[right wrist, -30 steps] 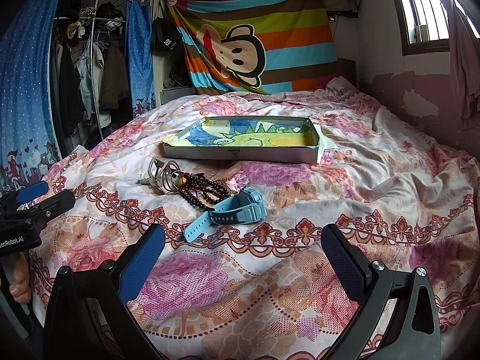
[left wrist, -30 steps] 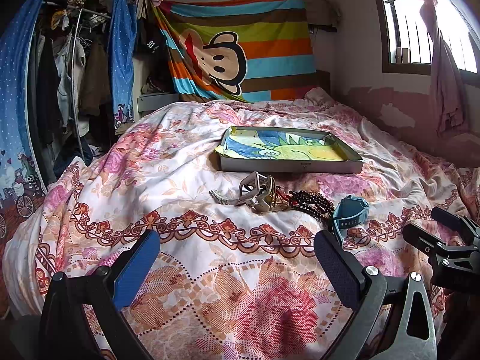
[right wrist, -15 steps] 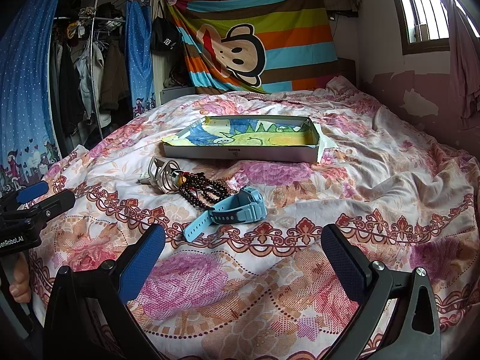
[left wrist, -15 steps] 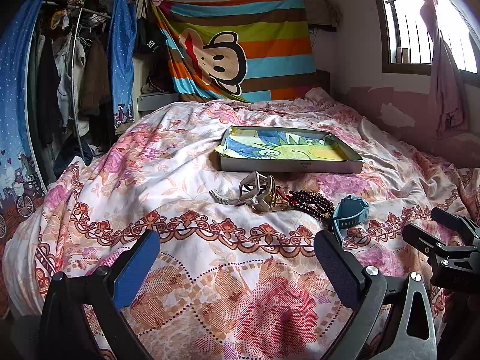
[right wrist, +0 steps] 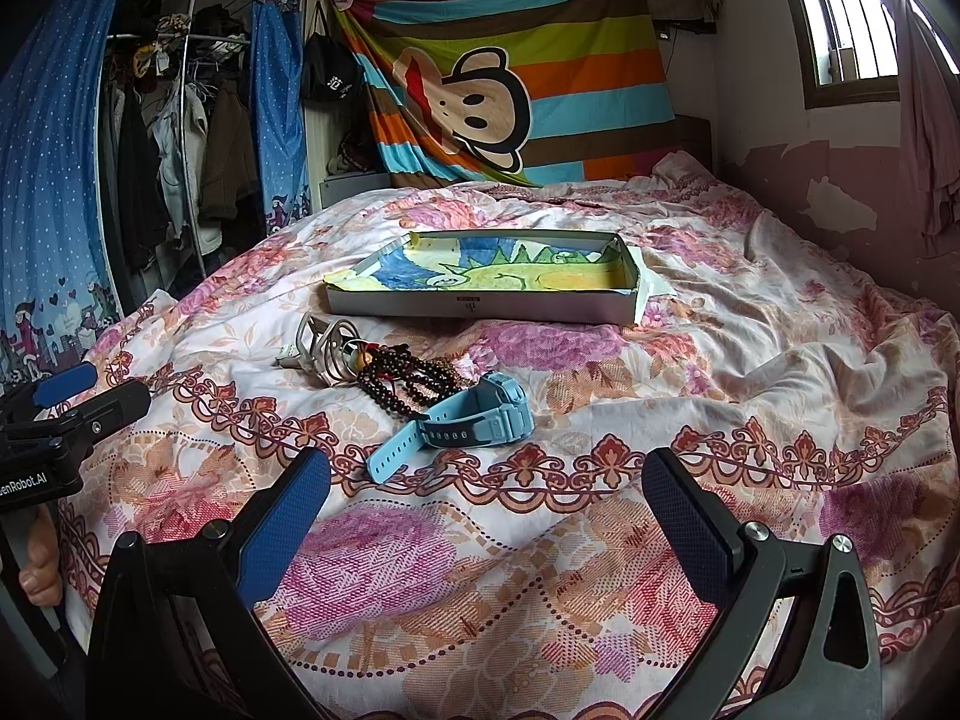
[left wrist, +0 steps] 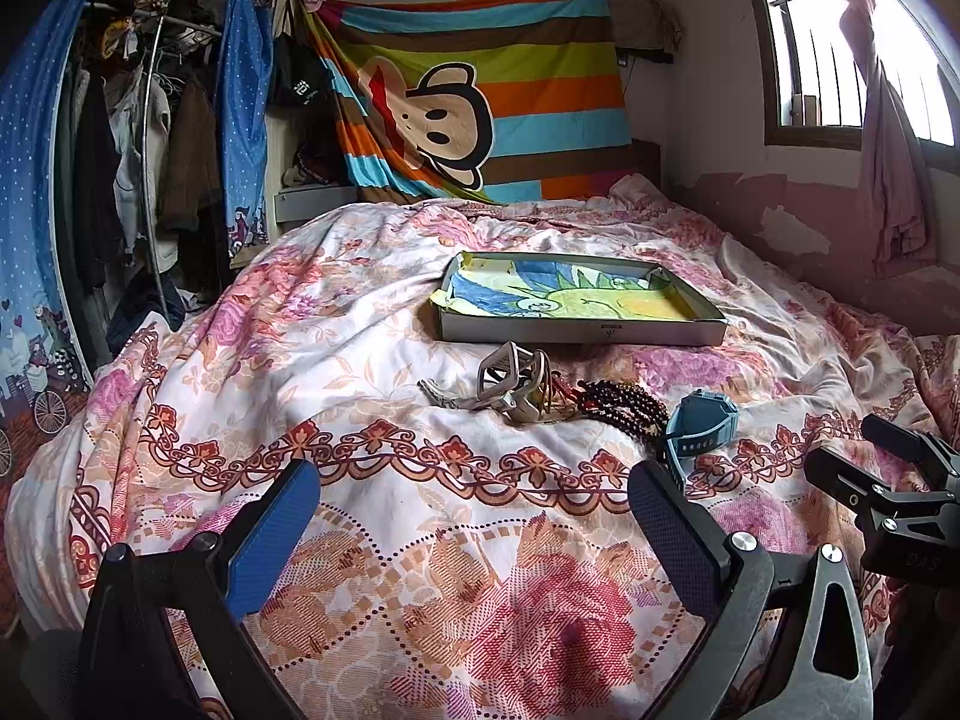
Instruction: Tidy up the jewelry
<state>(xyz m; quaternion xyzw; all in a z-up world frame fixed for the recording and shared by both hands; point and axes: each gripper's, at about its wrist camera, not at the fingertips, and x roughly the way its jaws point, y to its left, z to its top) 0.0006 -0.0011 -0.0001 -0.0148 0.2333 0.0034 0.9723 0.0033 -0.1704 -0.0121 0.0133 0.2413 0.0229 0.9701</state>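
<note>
Three pieces of jewelry lie in a loose row on the floral pink-and-white bedspread (right wrist: 750, 360), just in front of one shallow grey cardboard tray (right wrist: 480, 306): one light blue plastic wristwatch with a buckled strap (right wrist: 474, 423), one string of dark brown wooden prayer beads (right wrist: 408, 381) touching the watch, and one pale beige wristwatch with a square case (left wrist: 510, 381) at the far end, its strap against the beads. A few red and yellow cords show where the beads meet the beige watch. The tray is lined with one child's crayon drawing in blue, green and yellow (left wrist: 570, 297); a small dark mark is printed on the middle of its near wall, too small to read. The left gripper (left wrist: 474, 525) hovers low over the bedspread with its two blue-padded jaws spread wide and nothing between them, short of the beige watch. The right gripper (right wrist: 486, 519) hovers likewise, jaws wide apart and holding nothing, just short of the blue strap. In the right wrist view the left tool's body carries white lettering ending "enRobot.AI". Behind the bed hangs one striped cloth with a cartoon monkey face (right wrist: 480, 102), and a black cap (right wrist: 330, 78) with white characters that I cannot read hangs beside the open wardrobe (right wrist: 174, 138).
</note>
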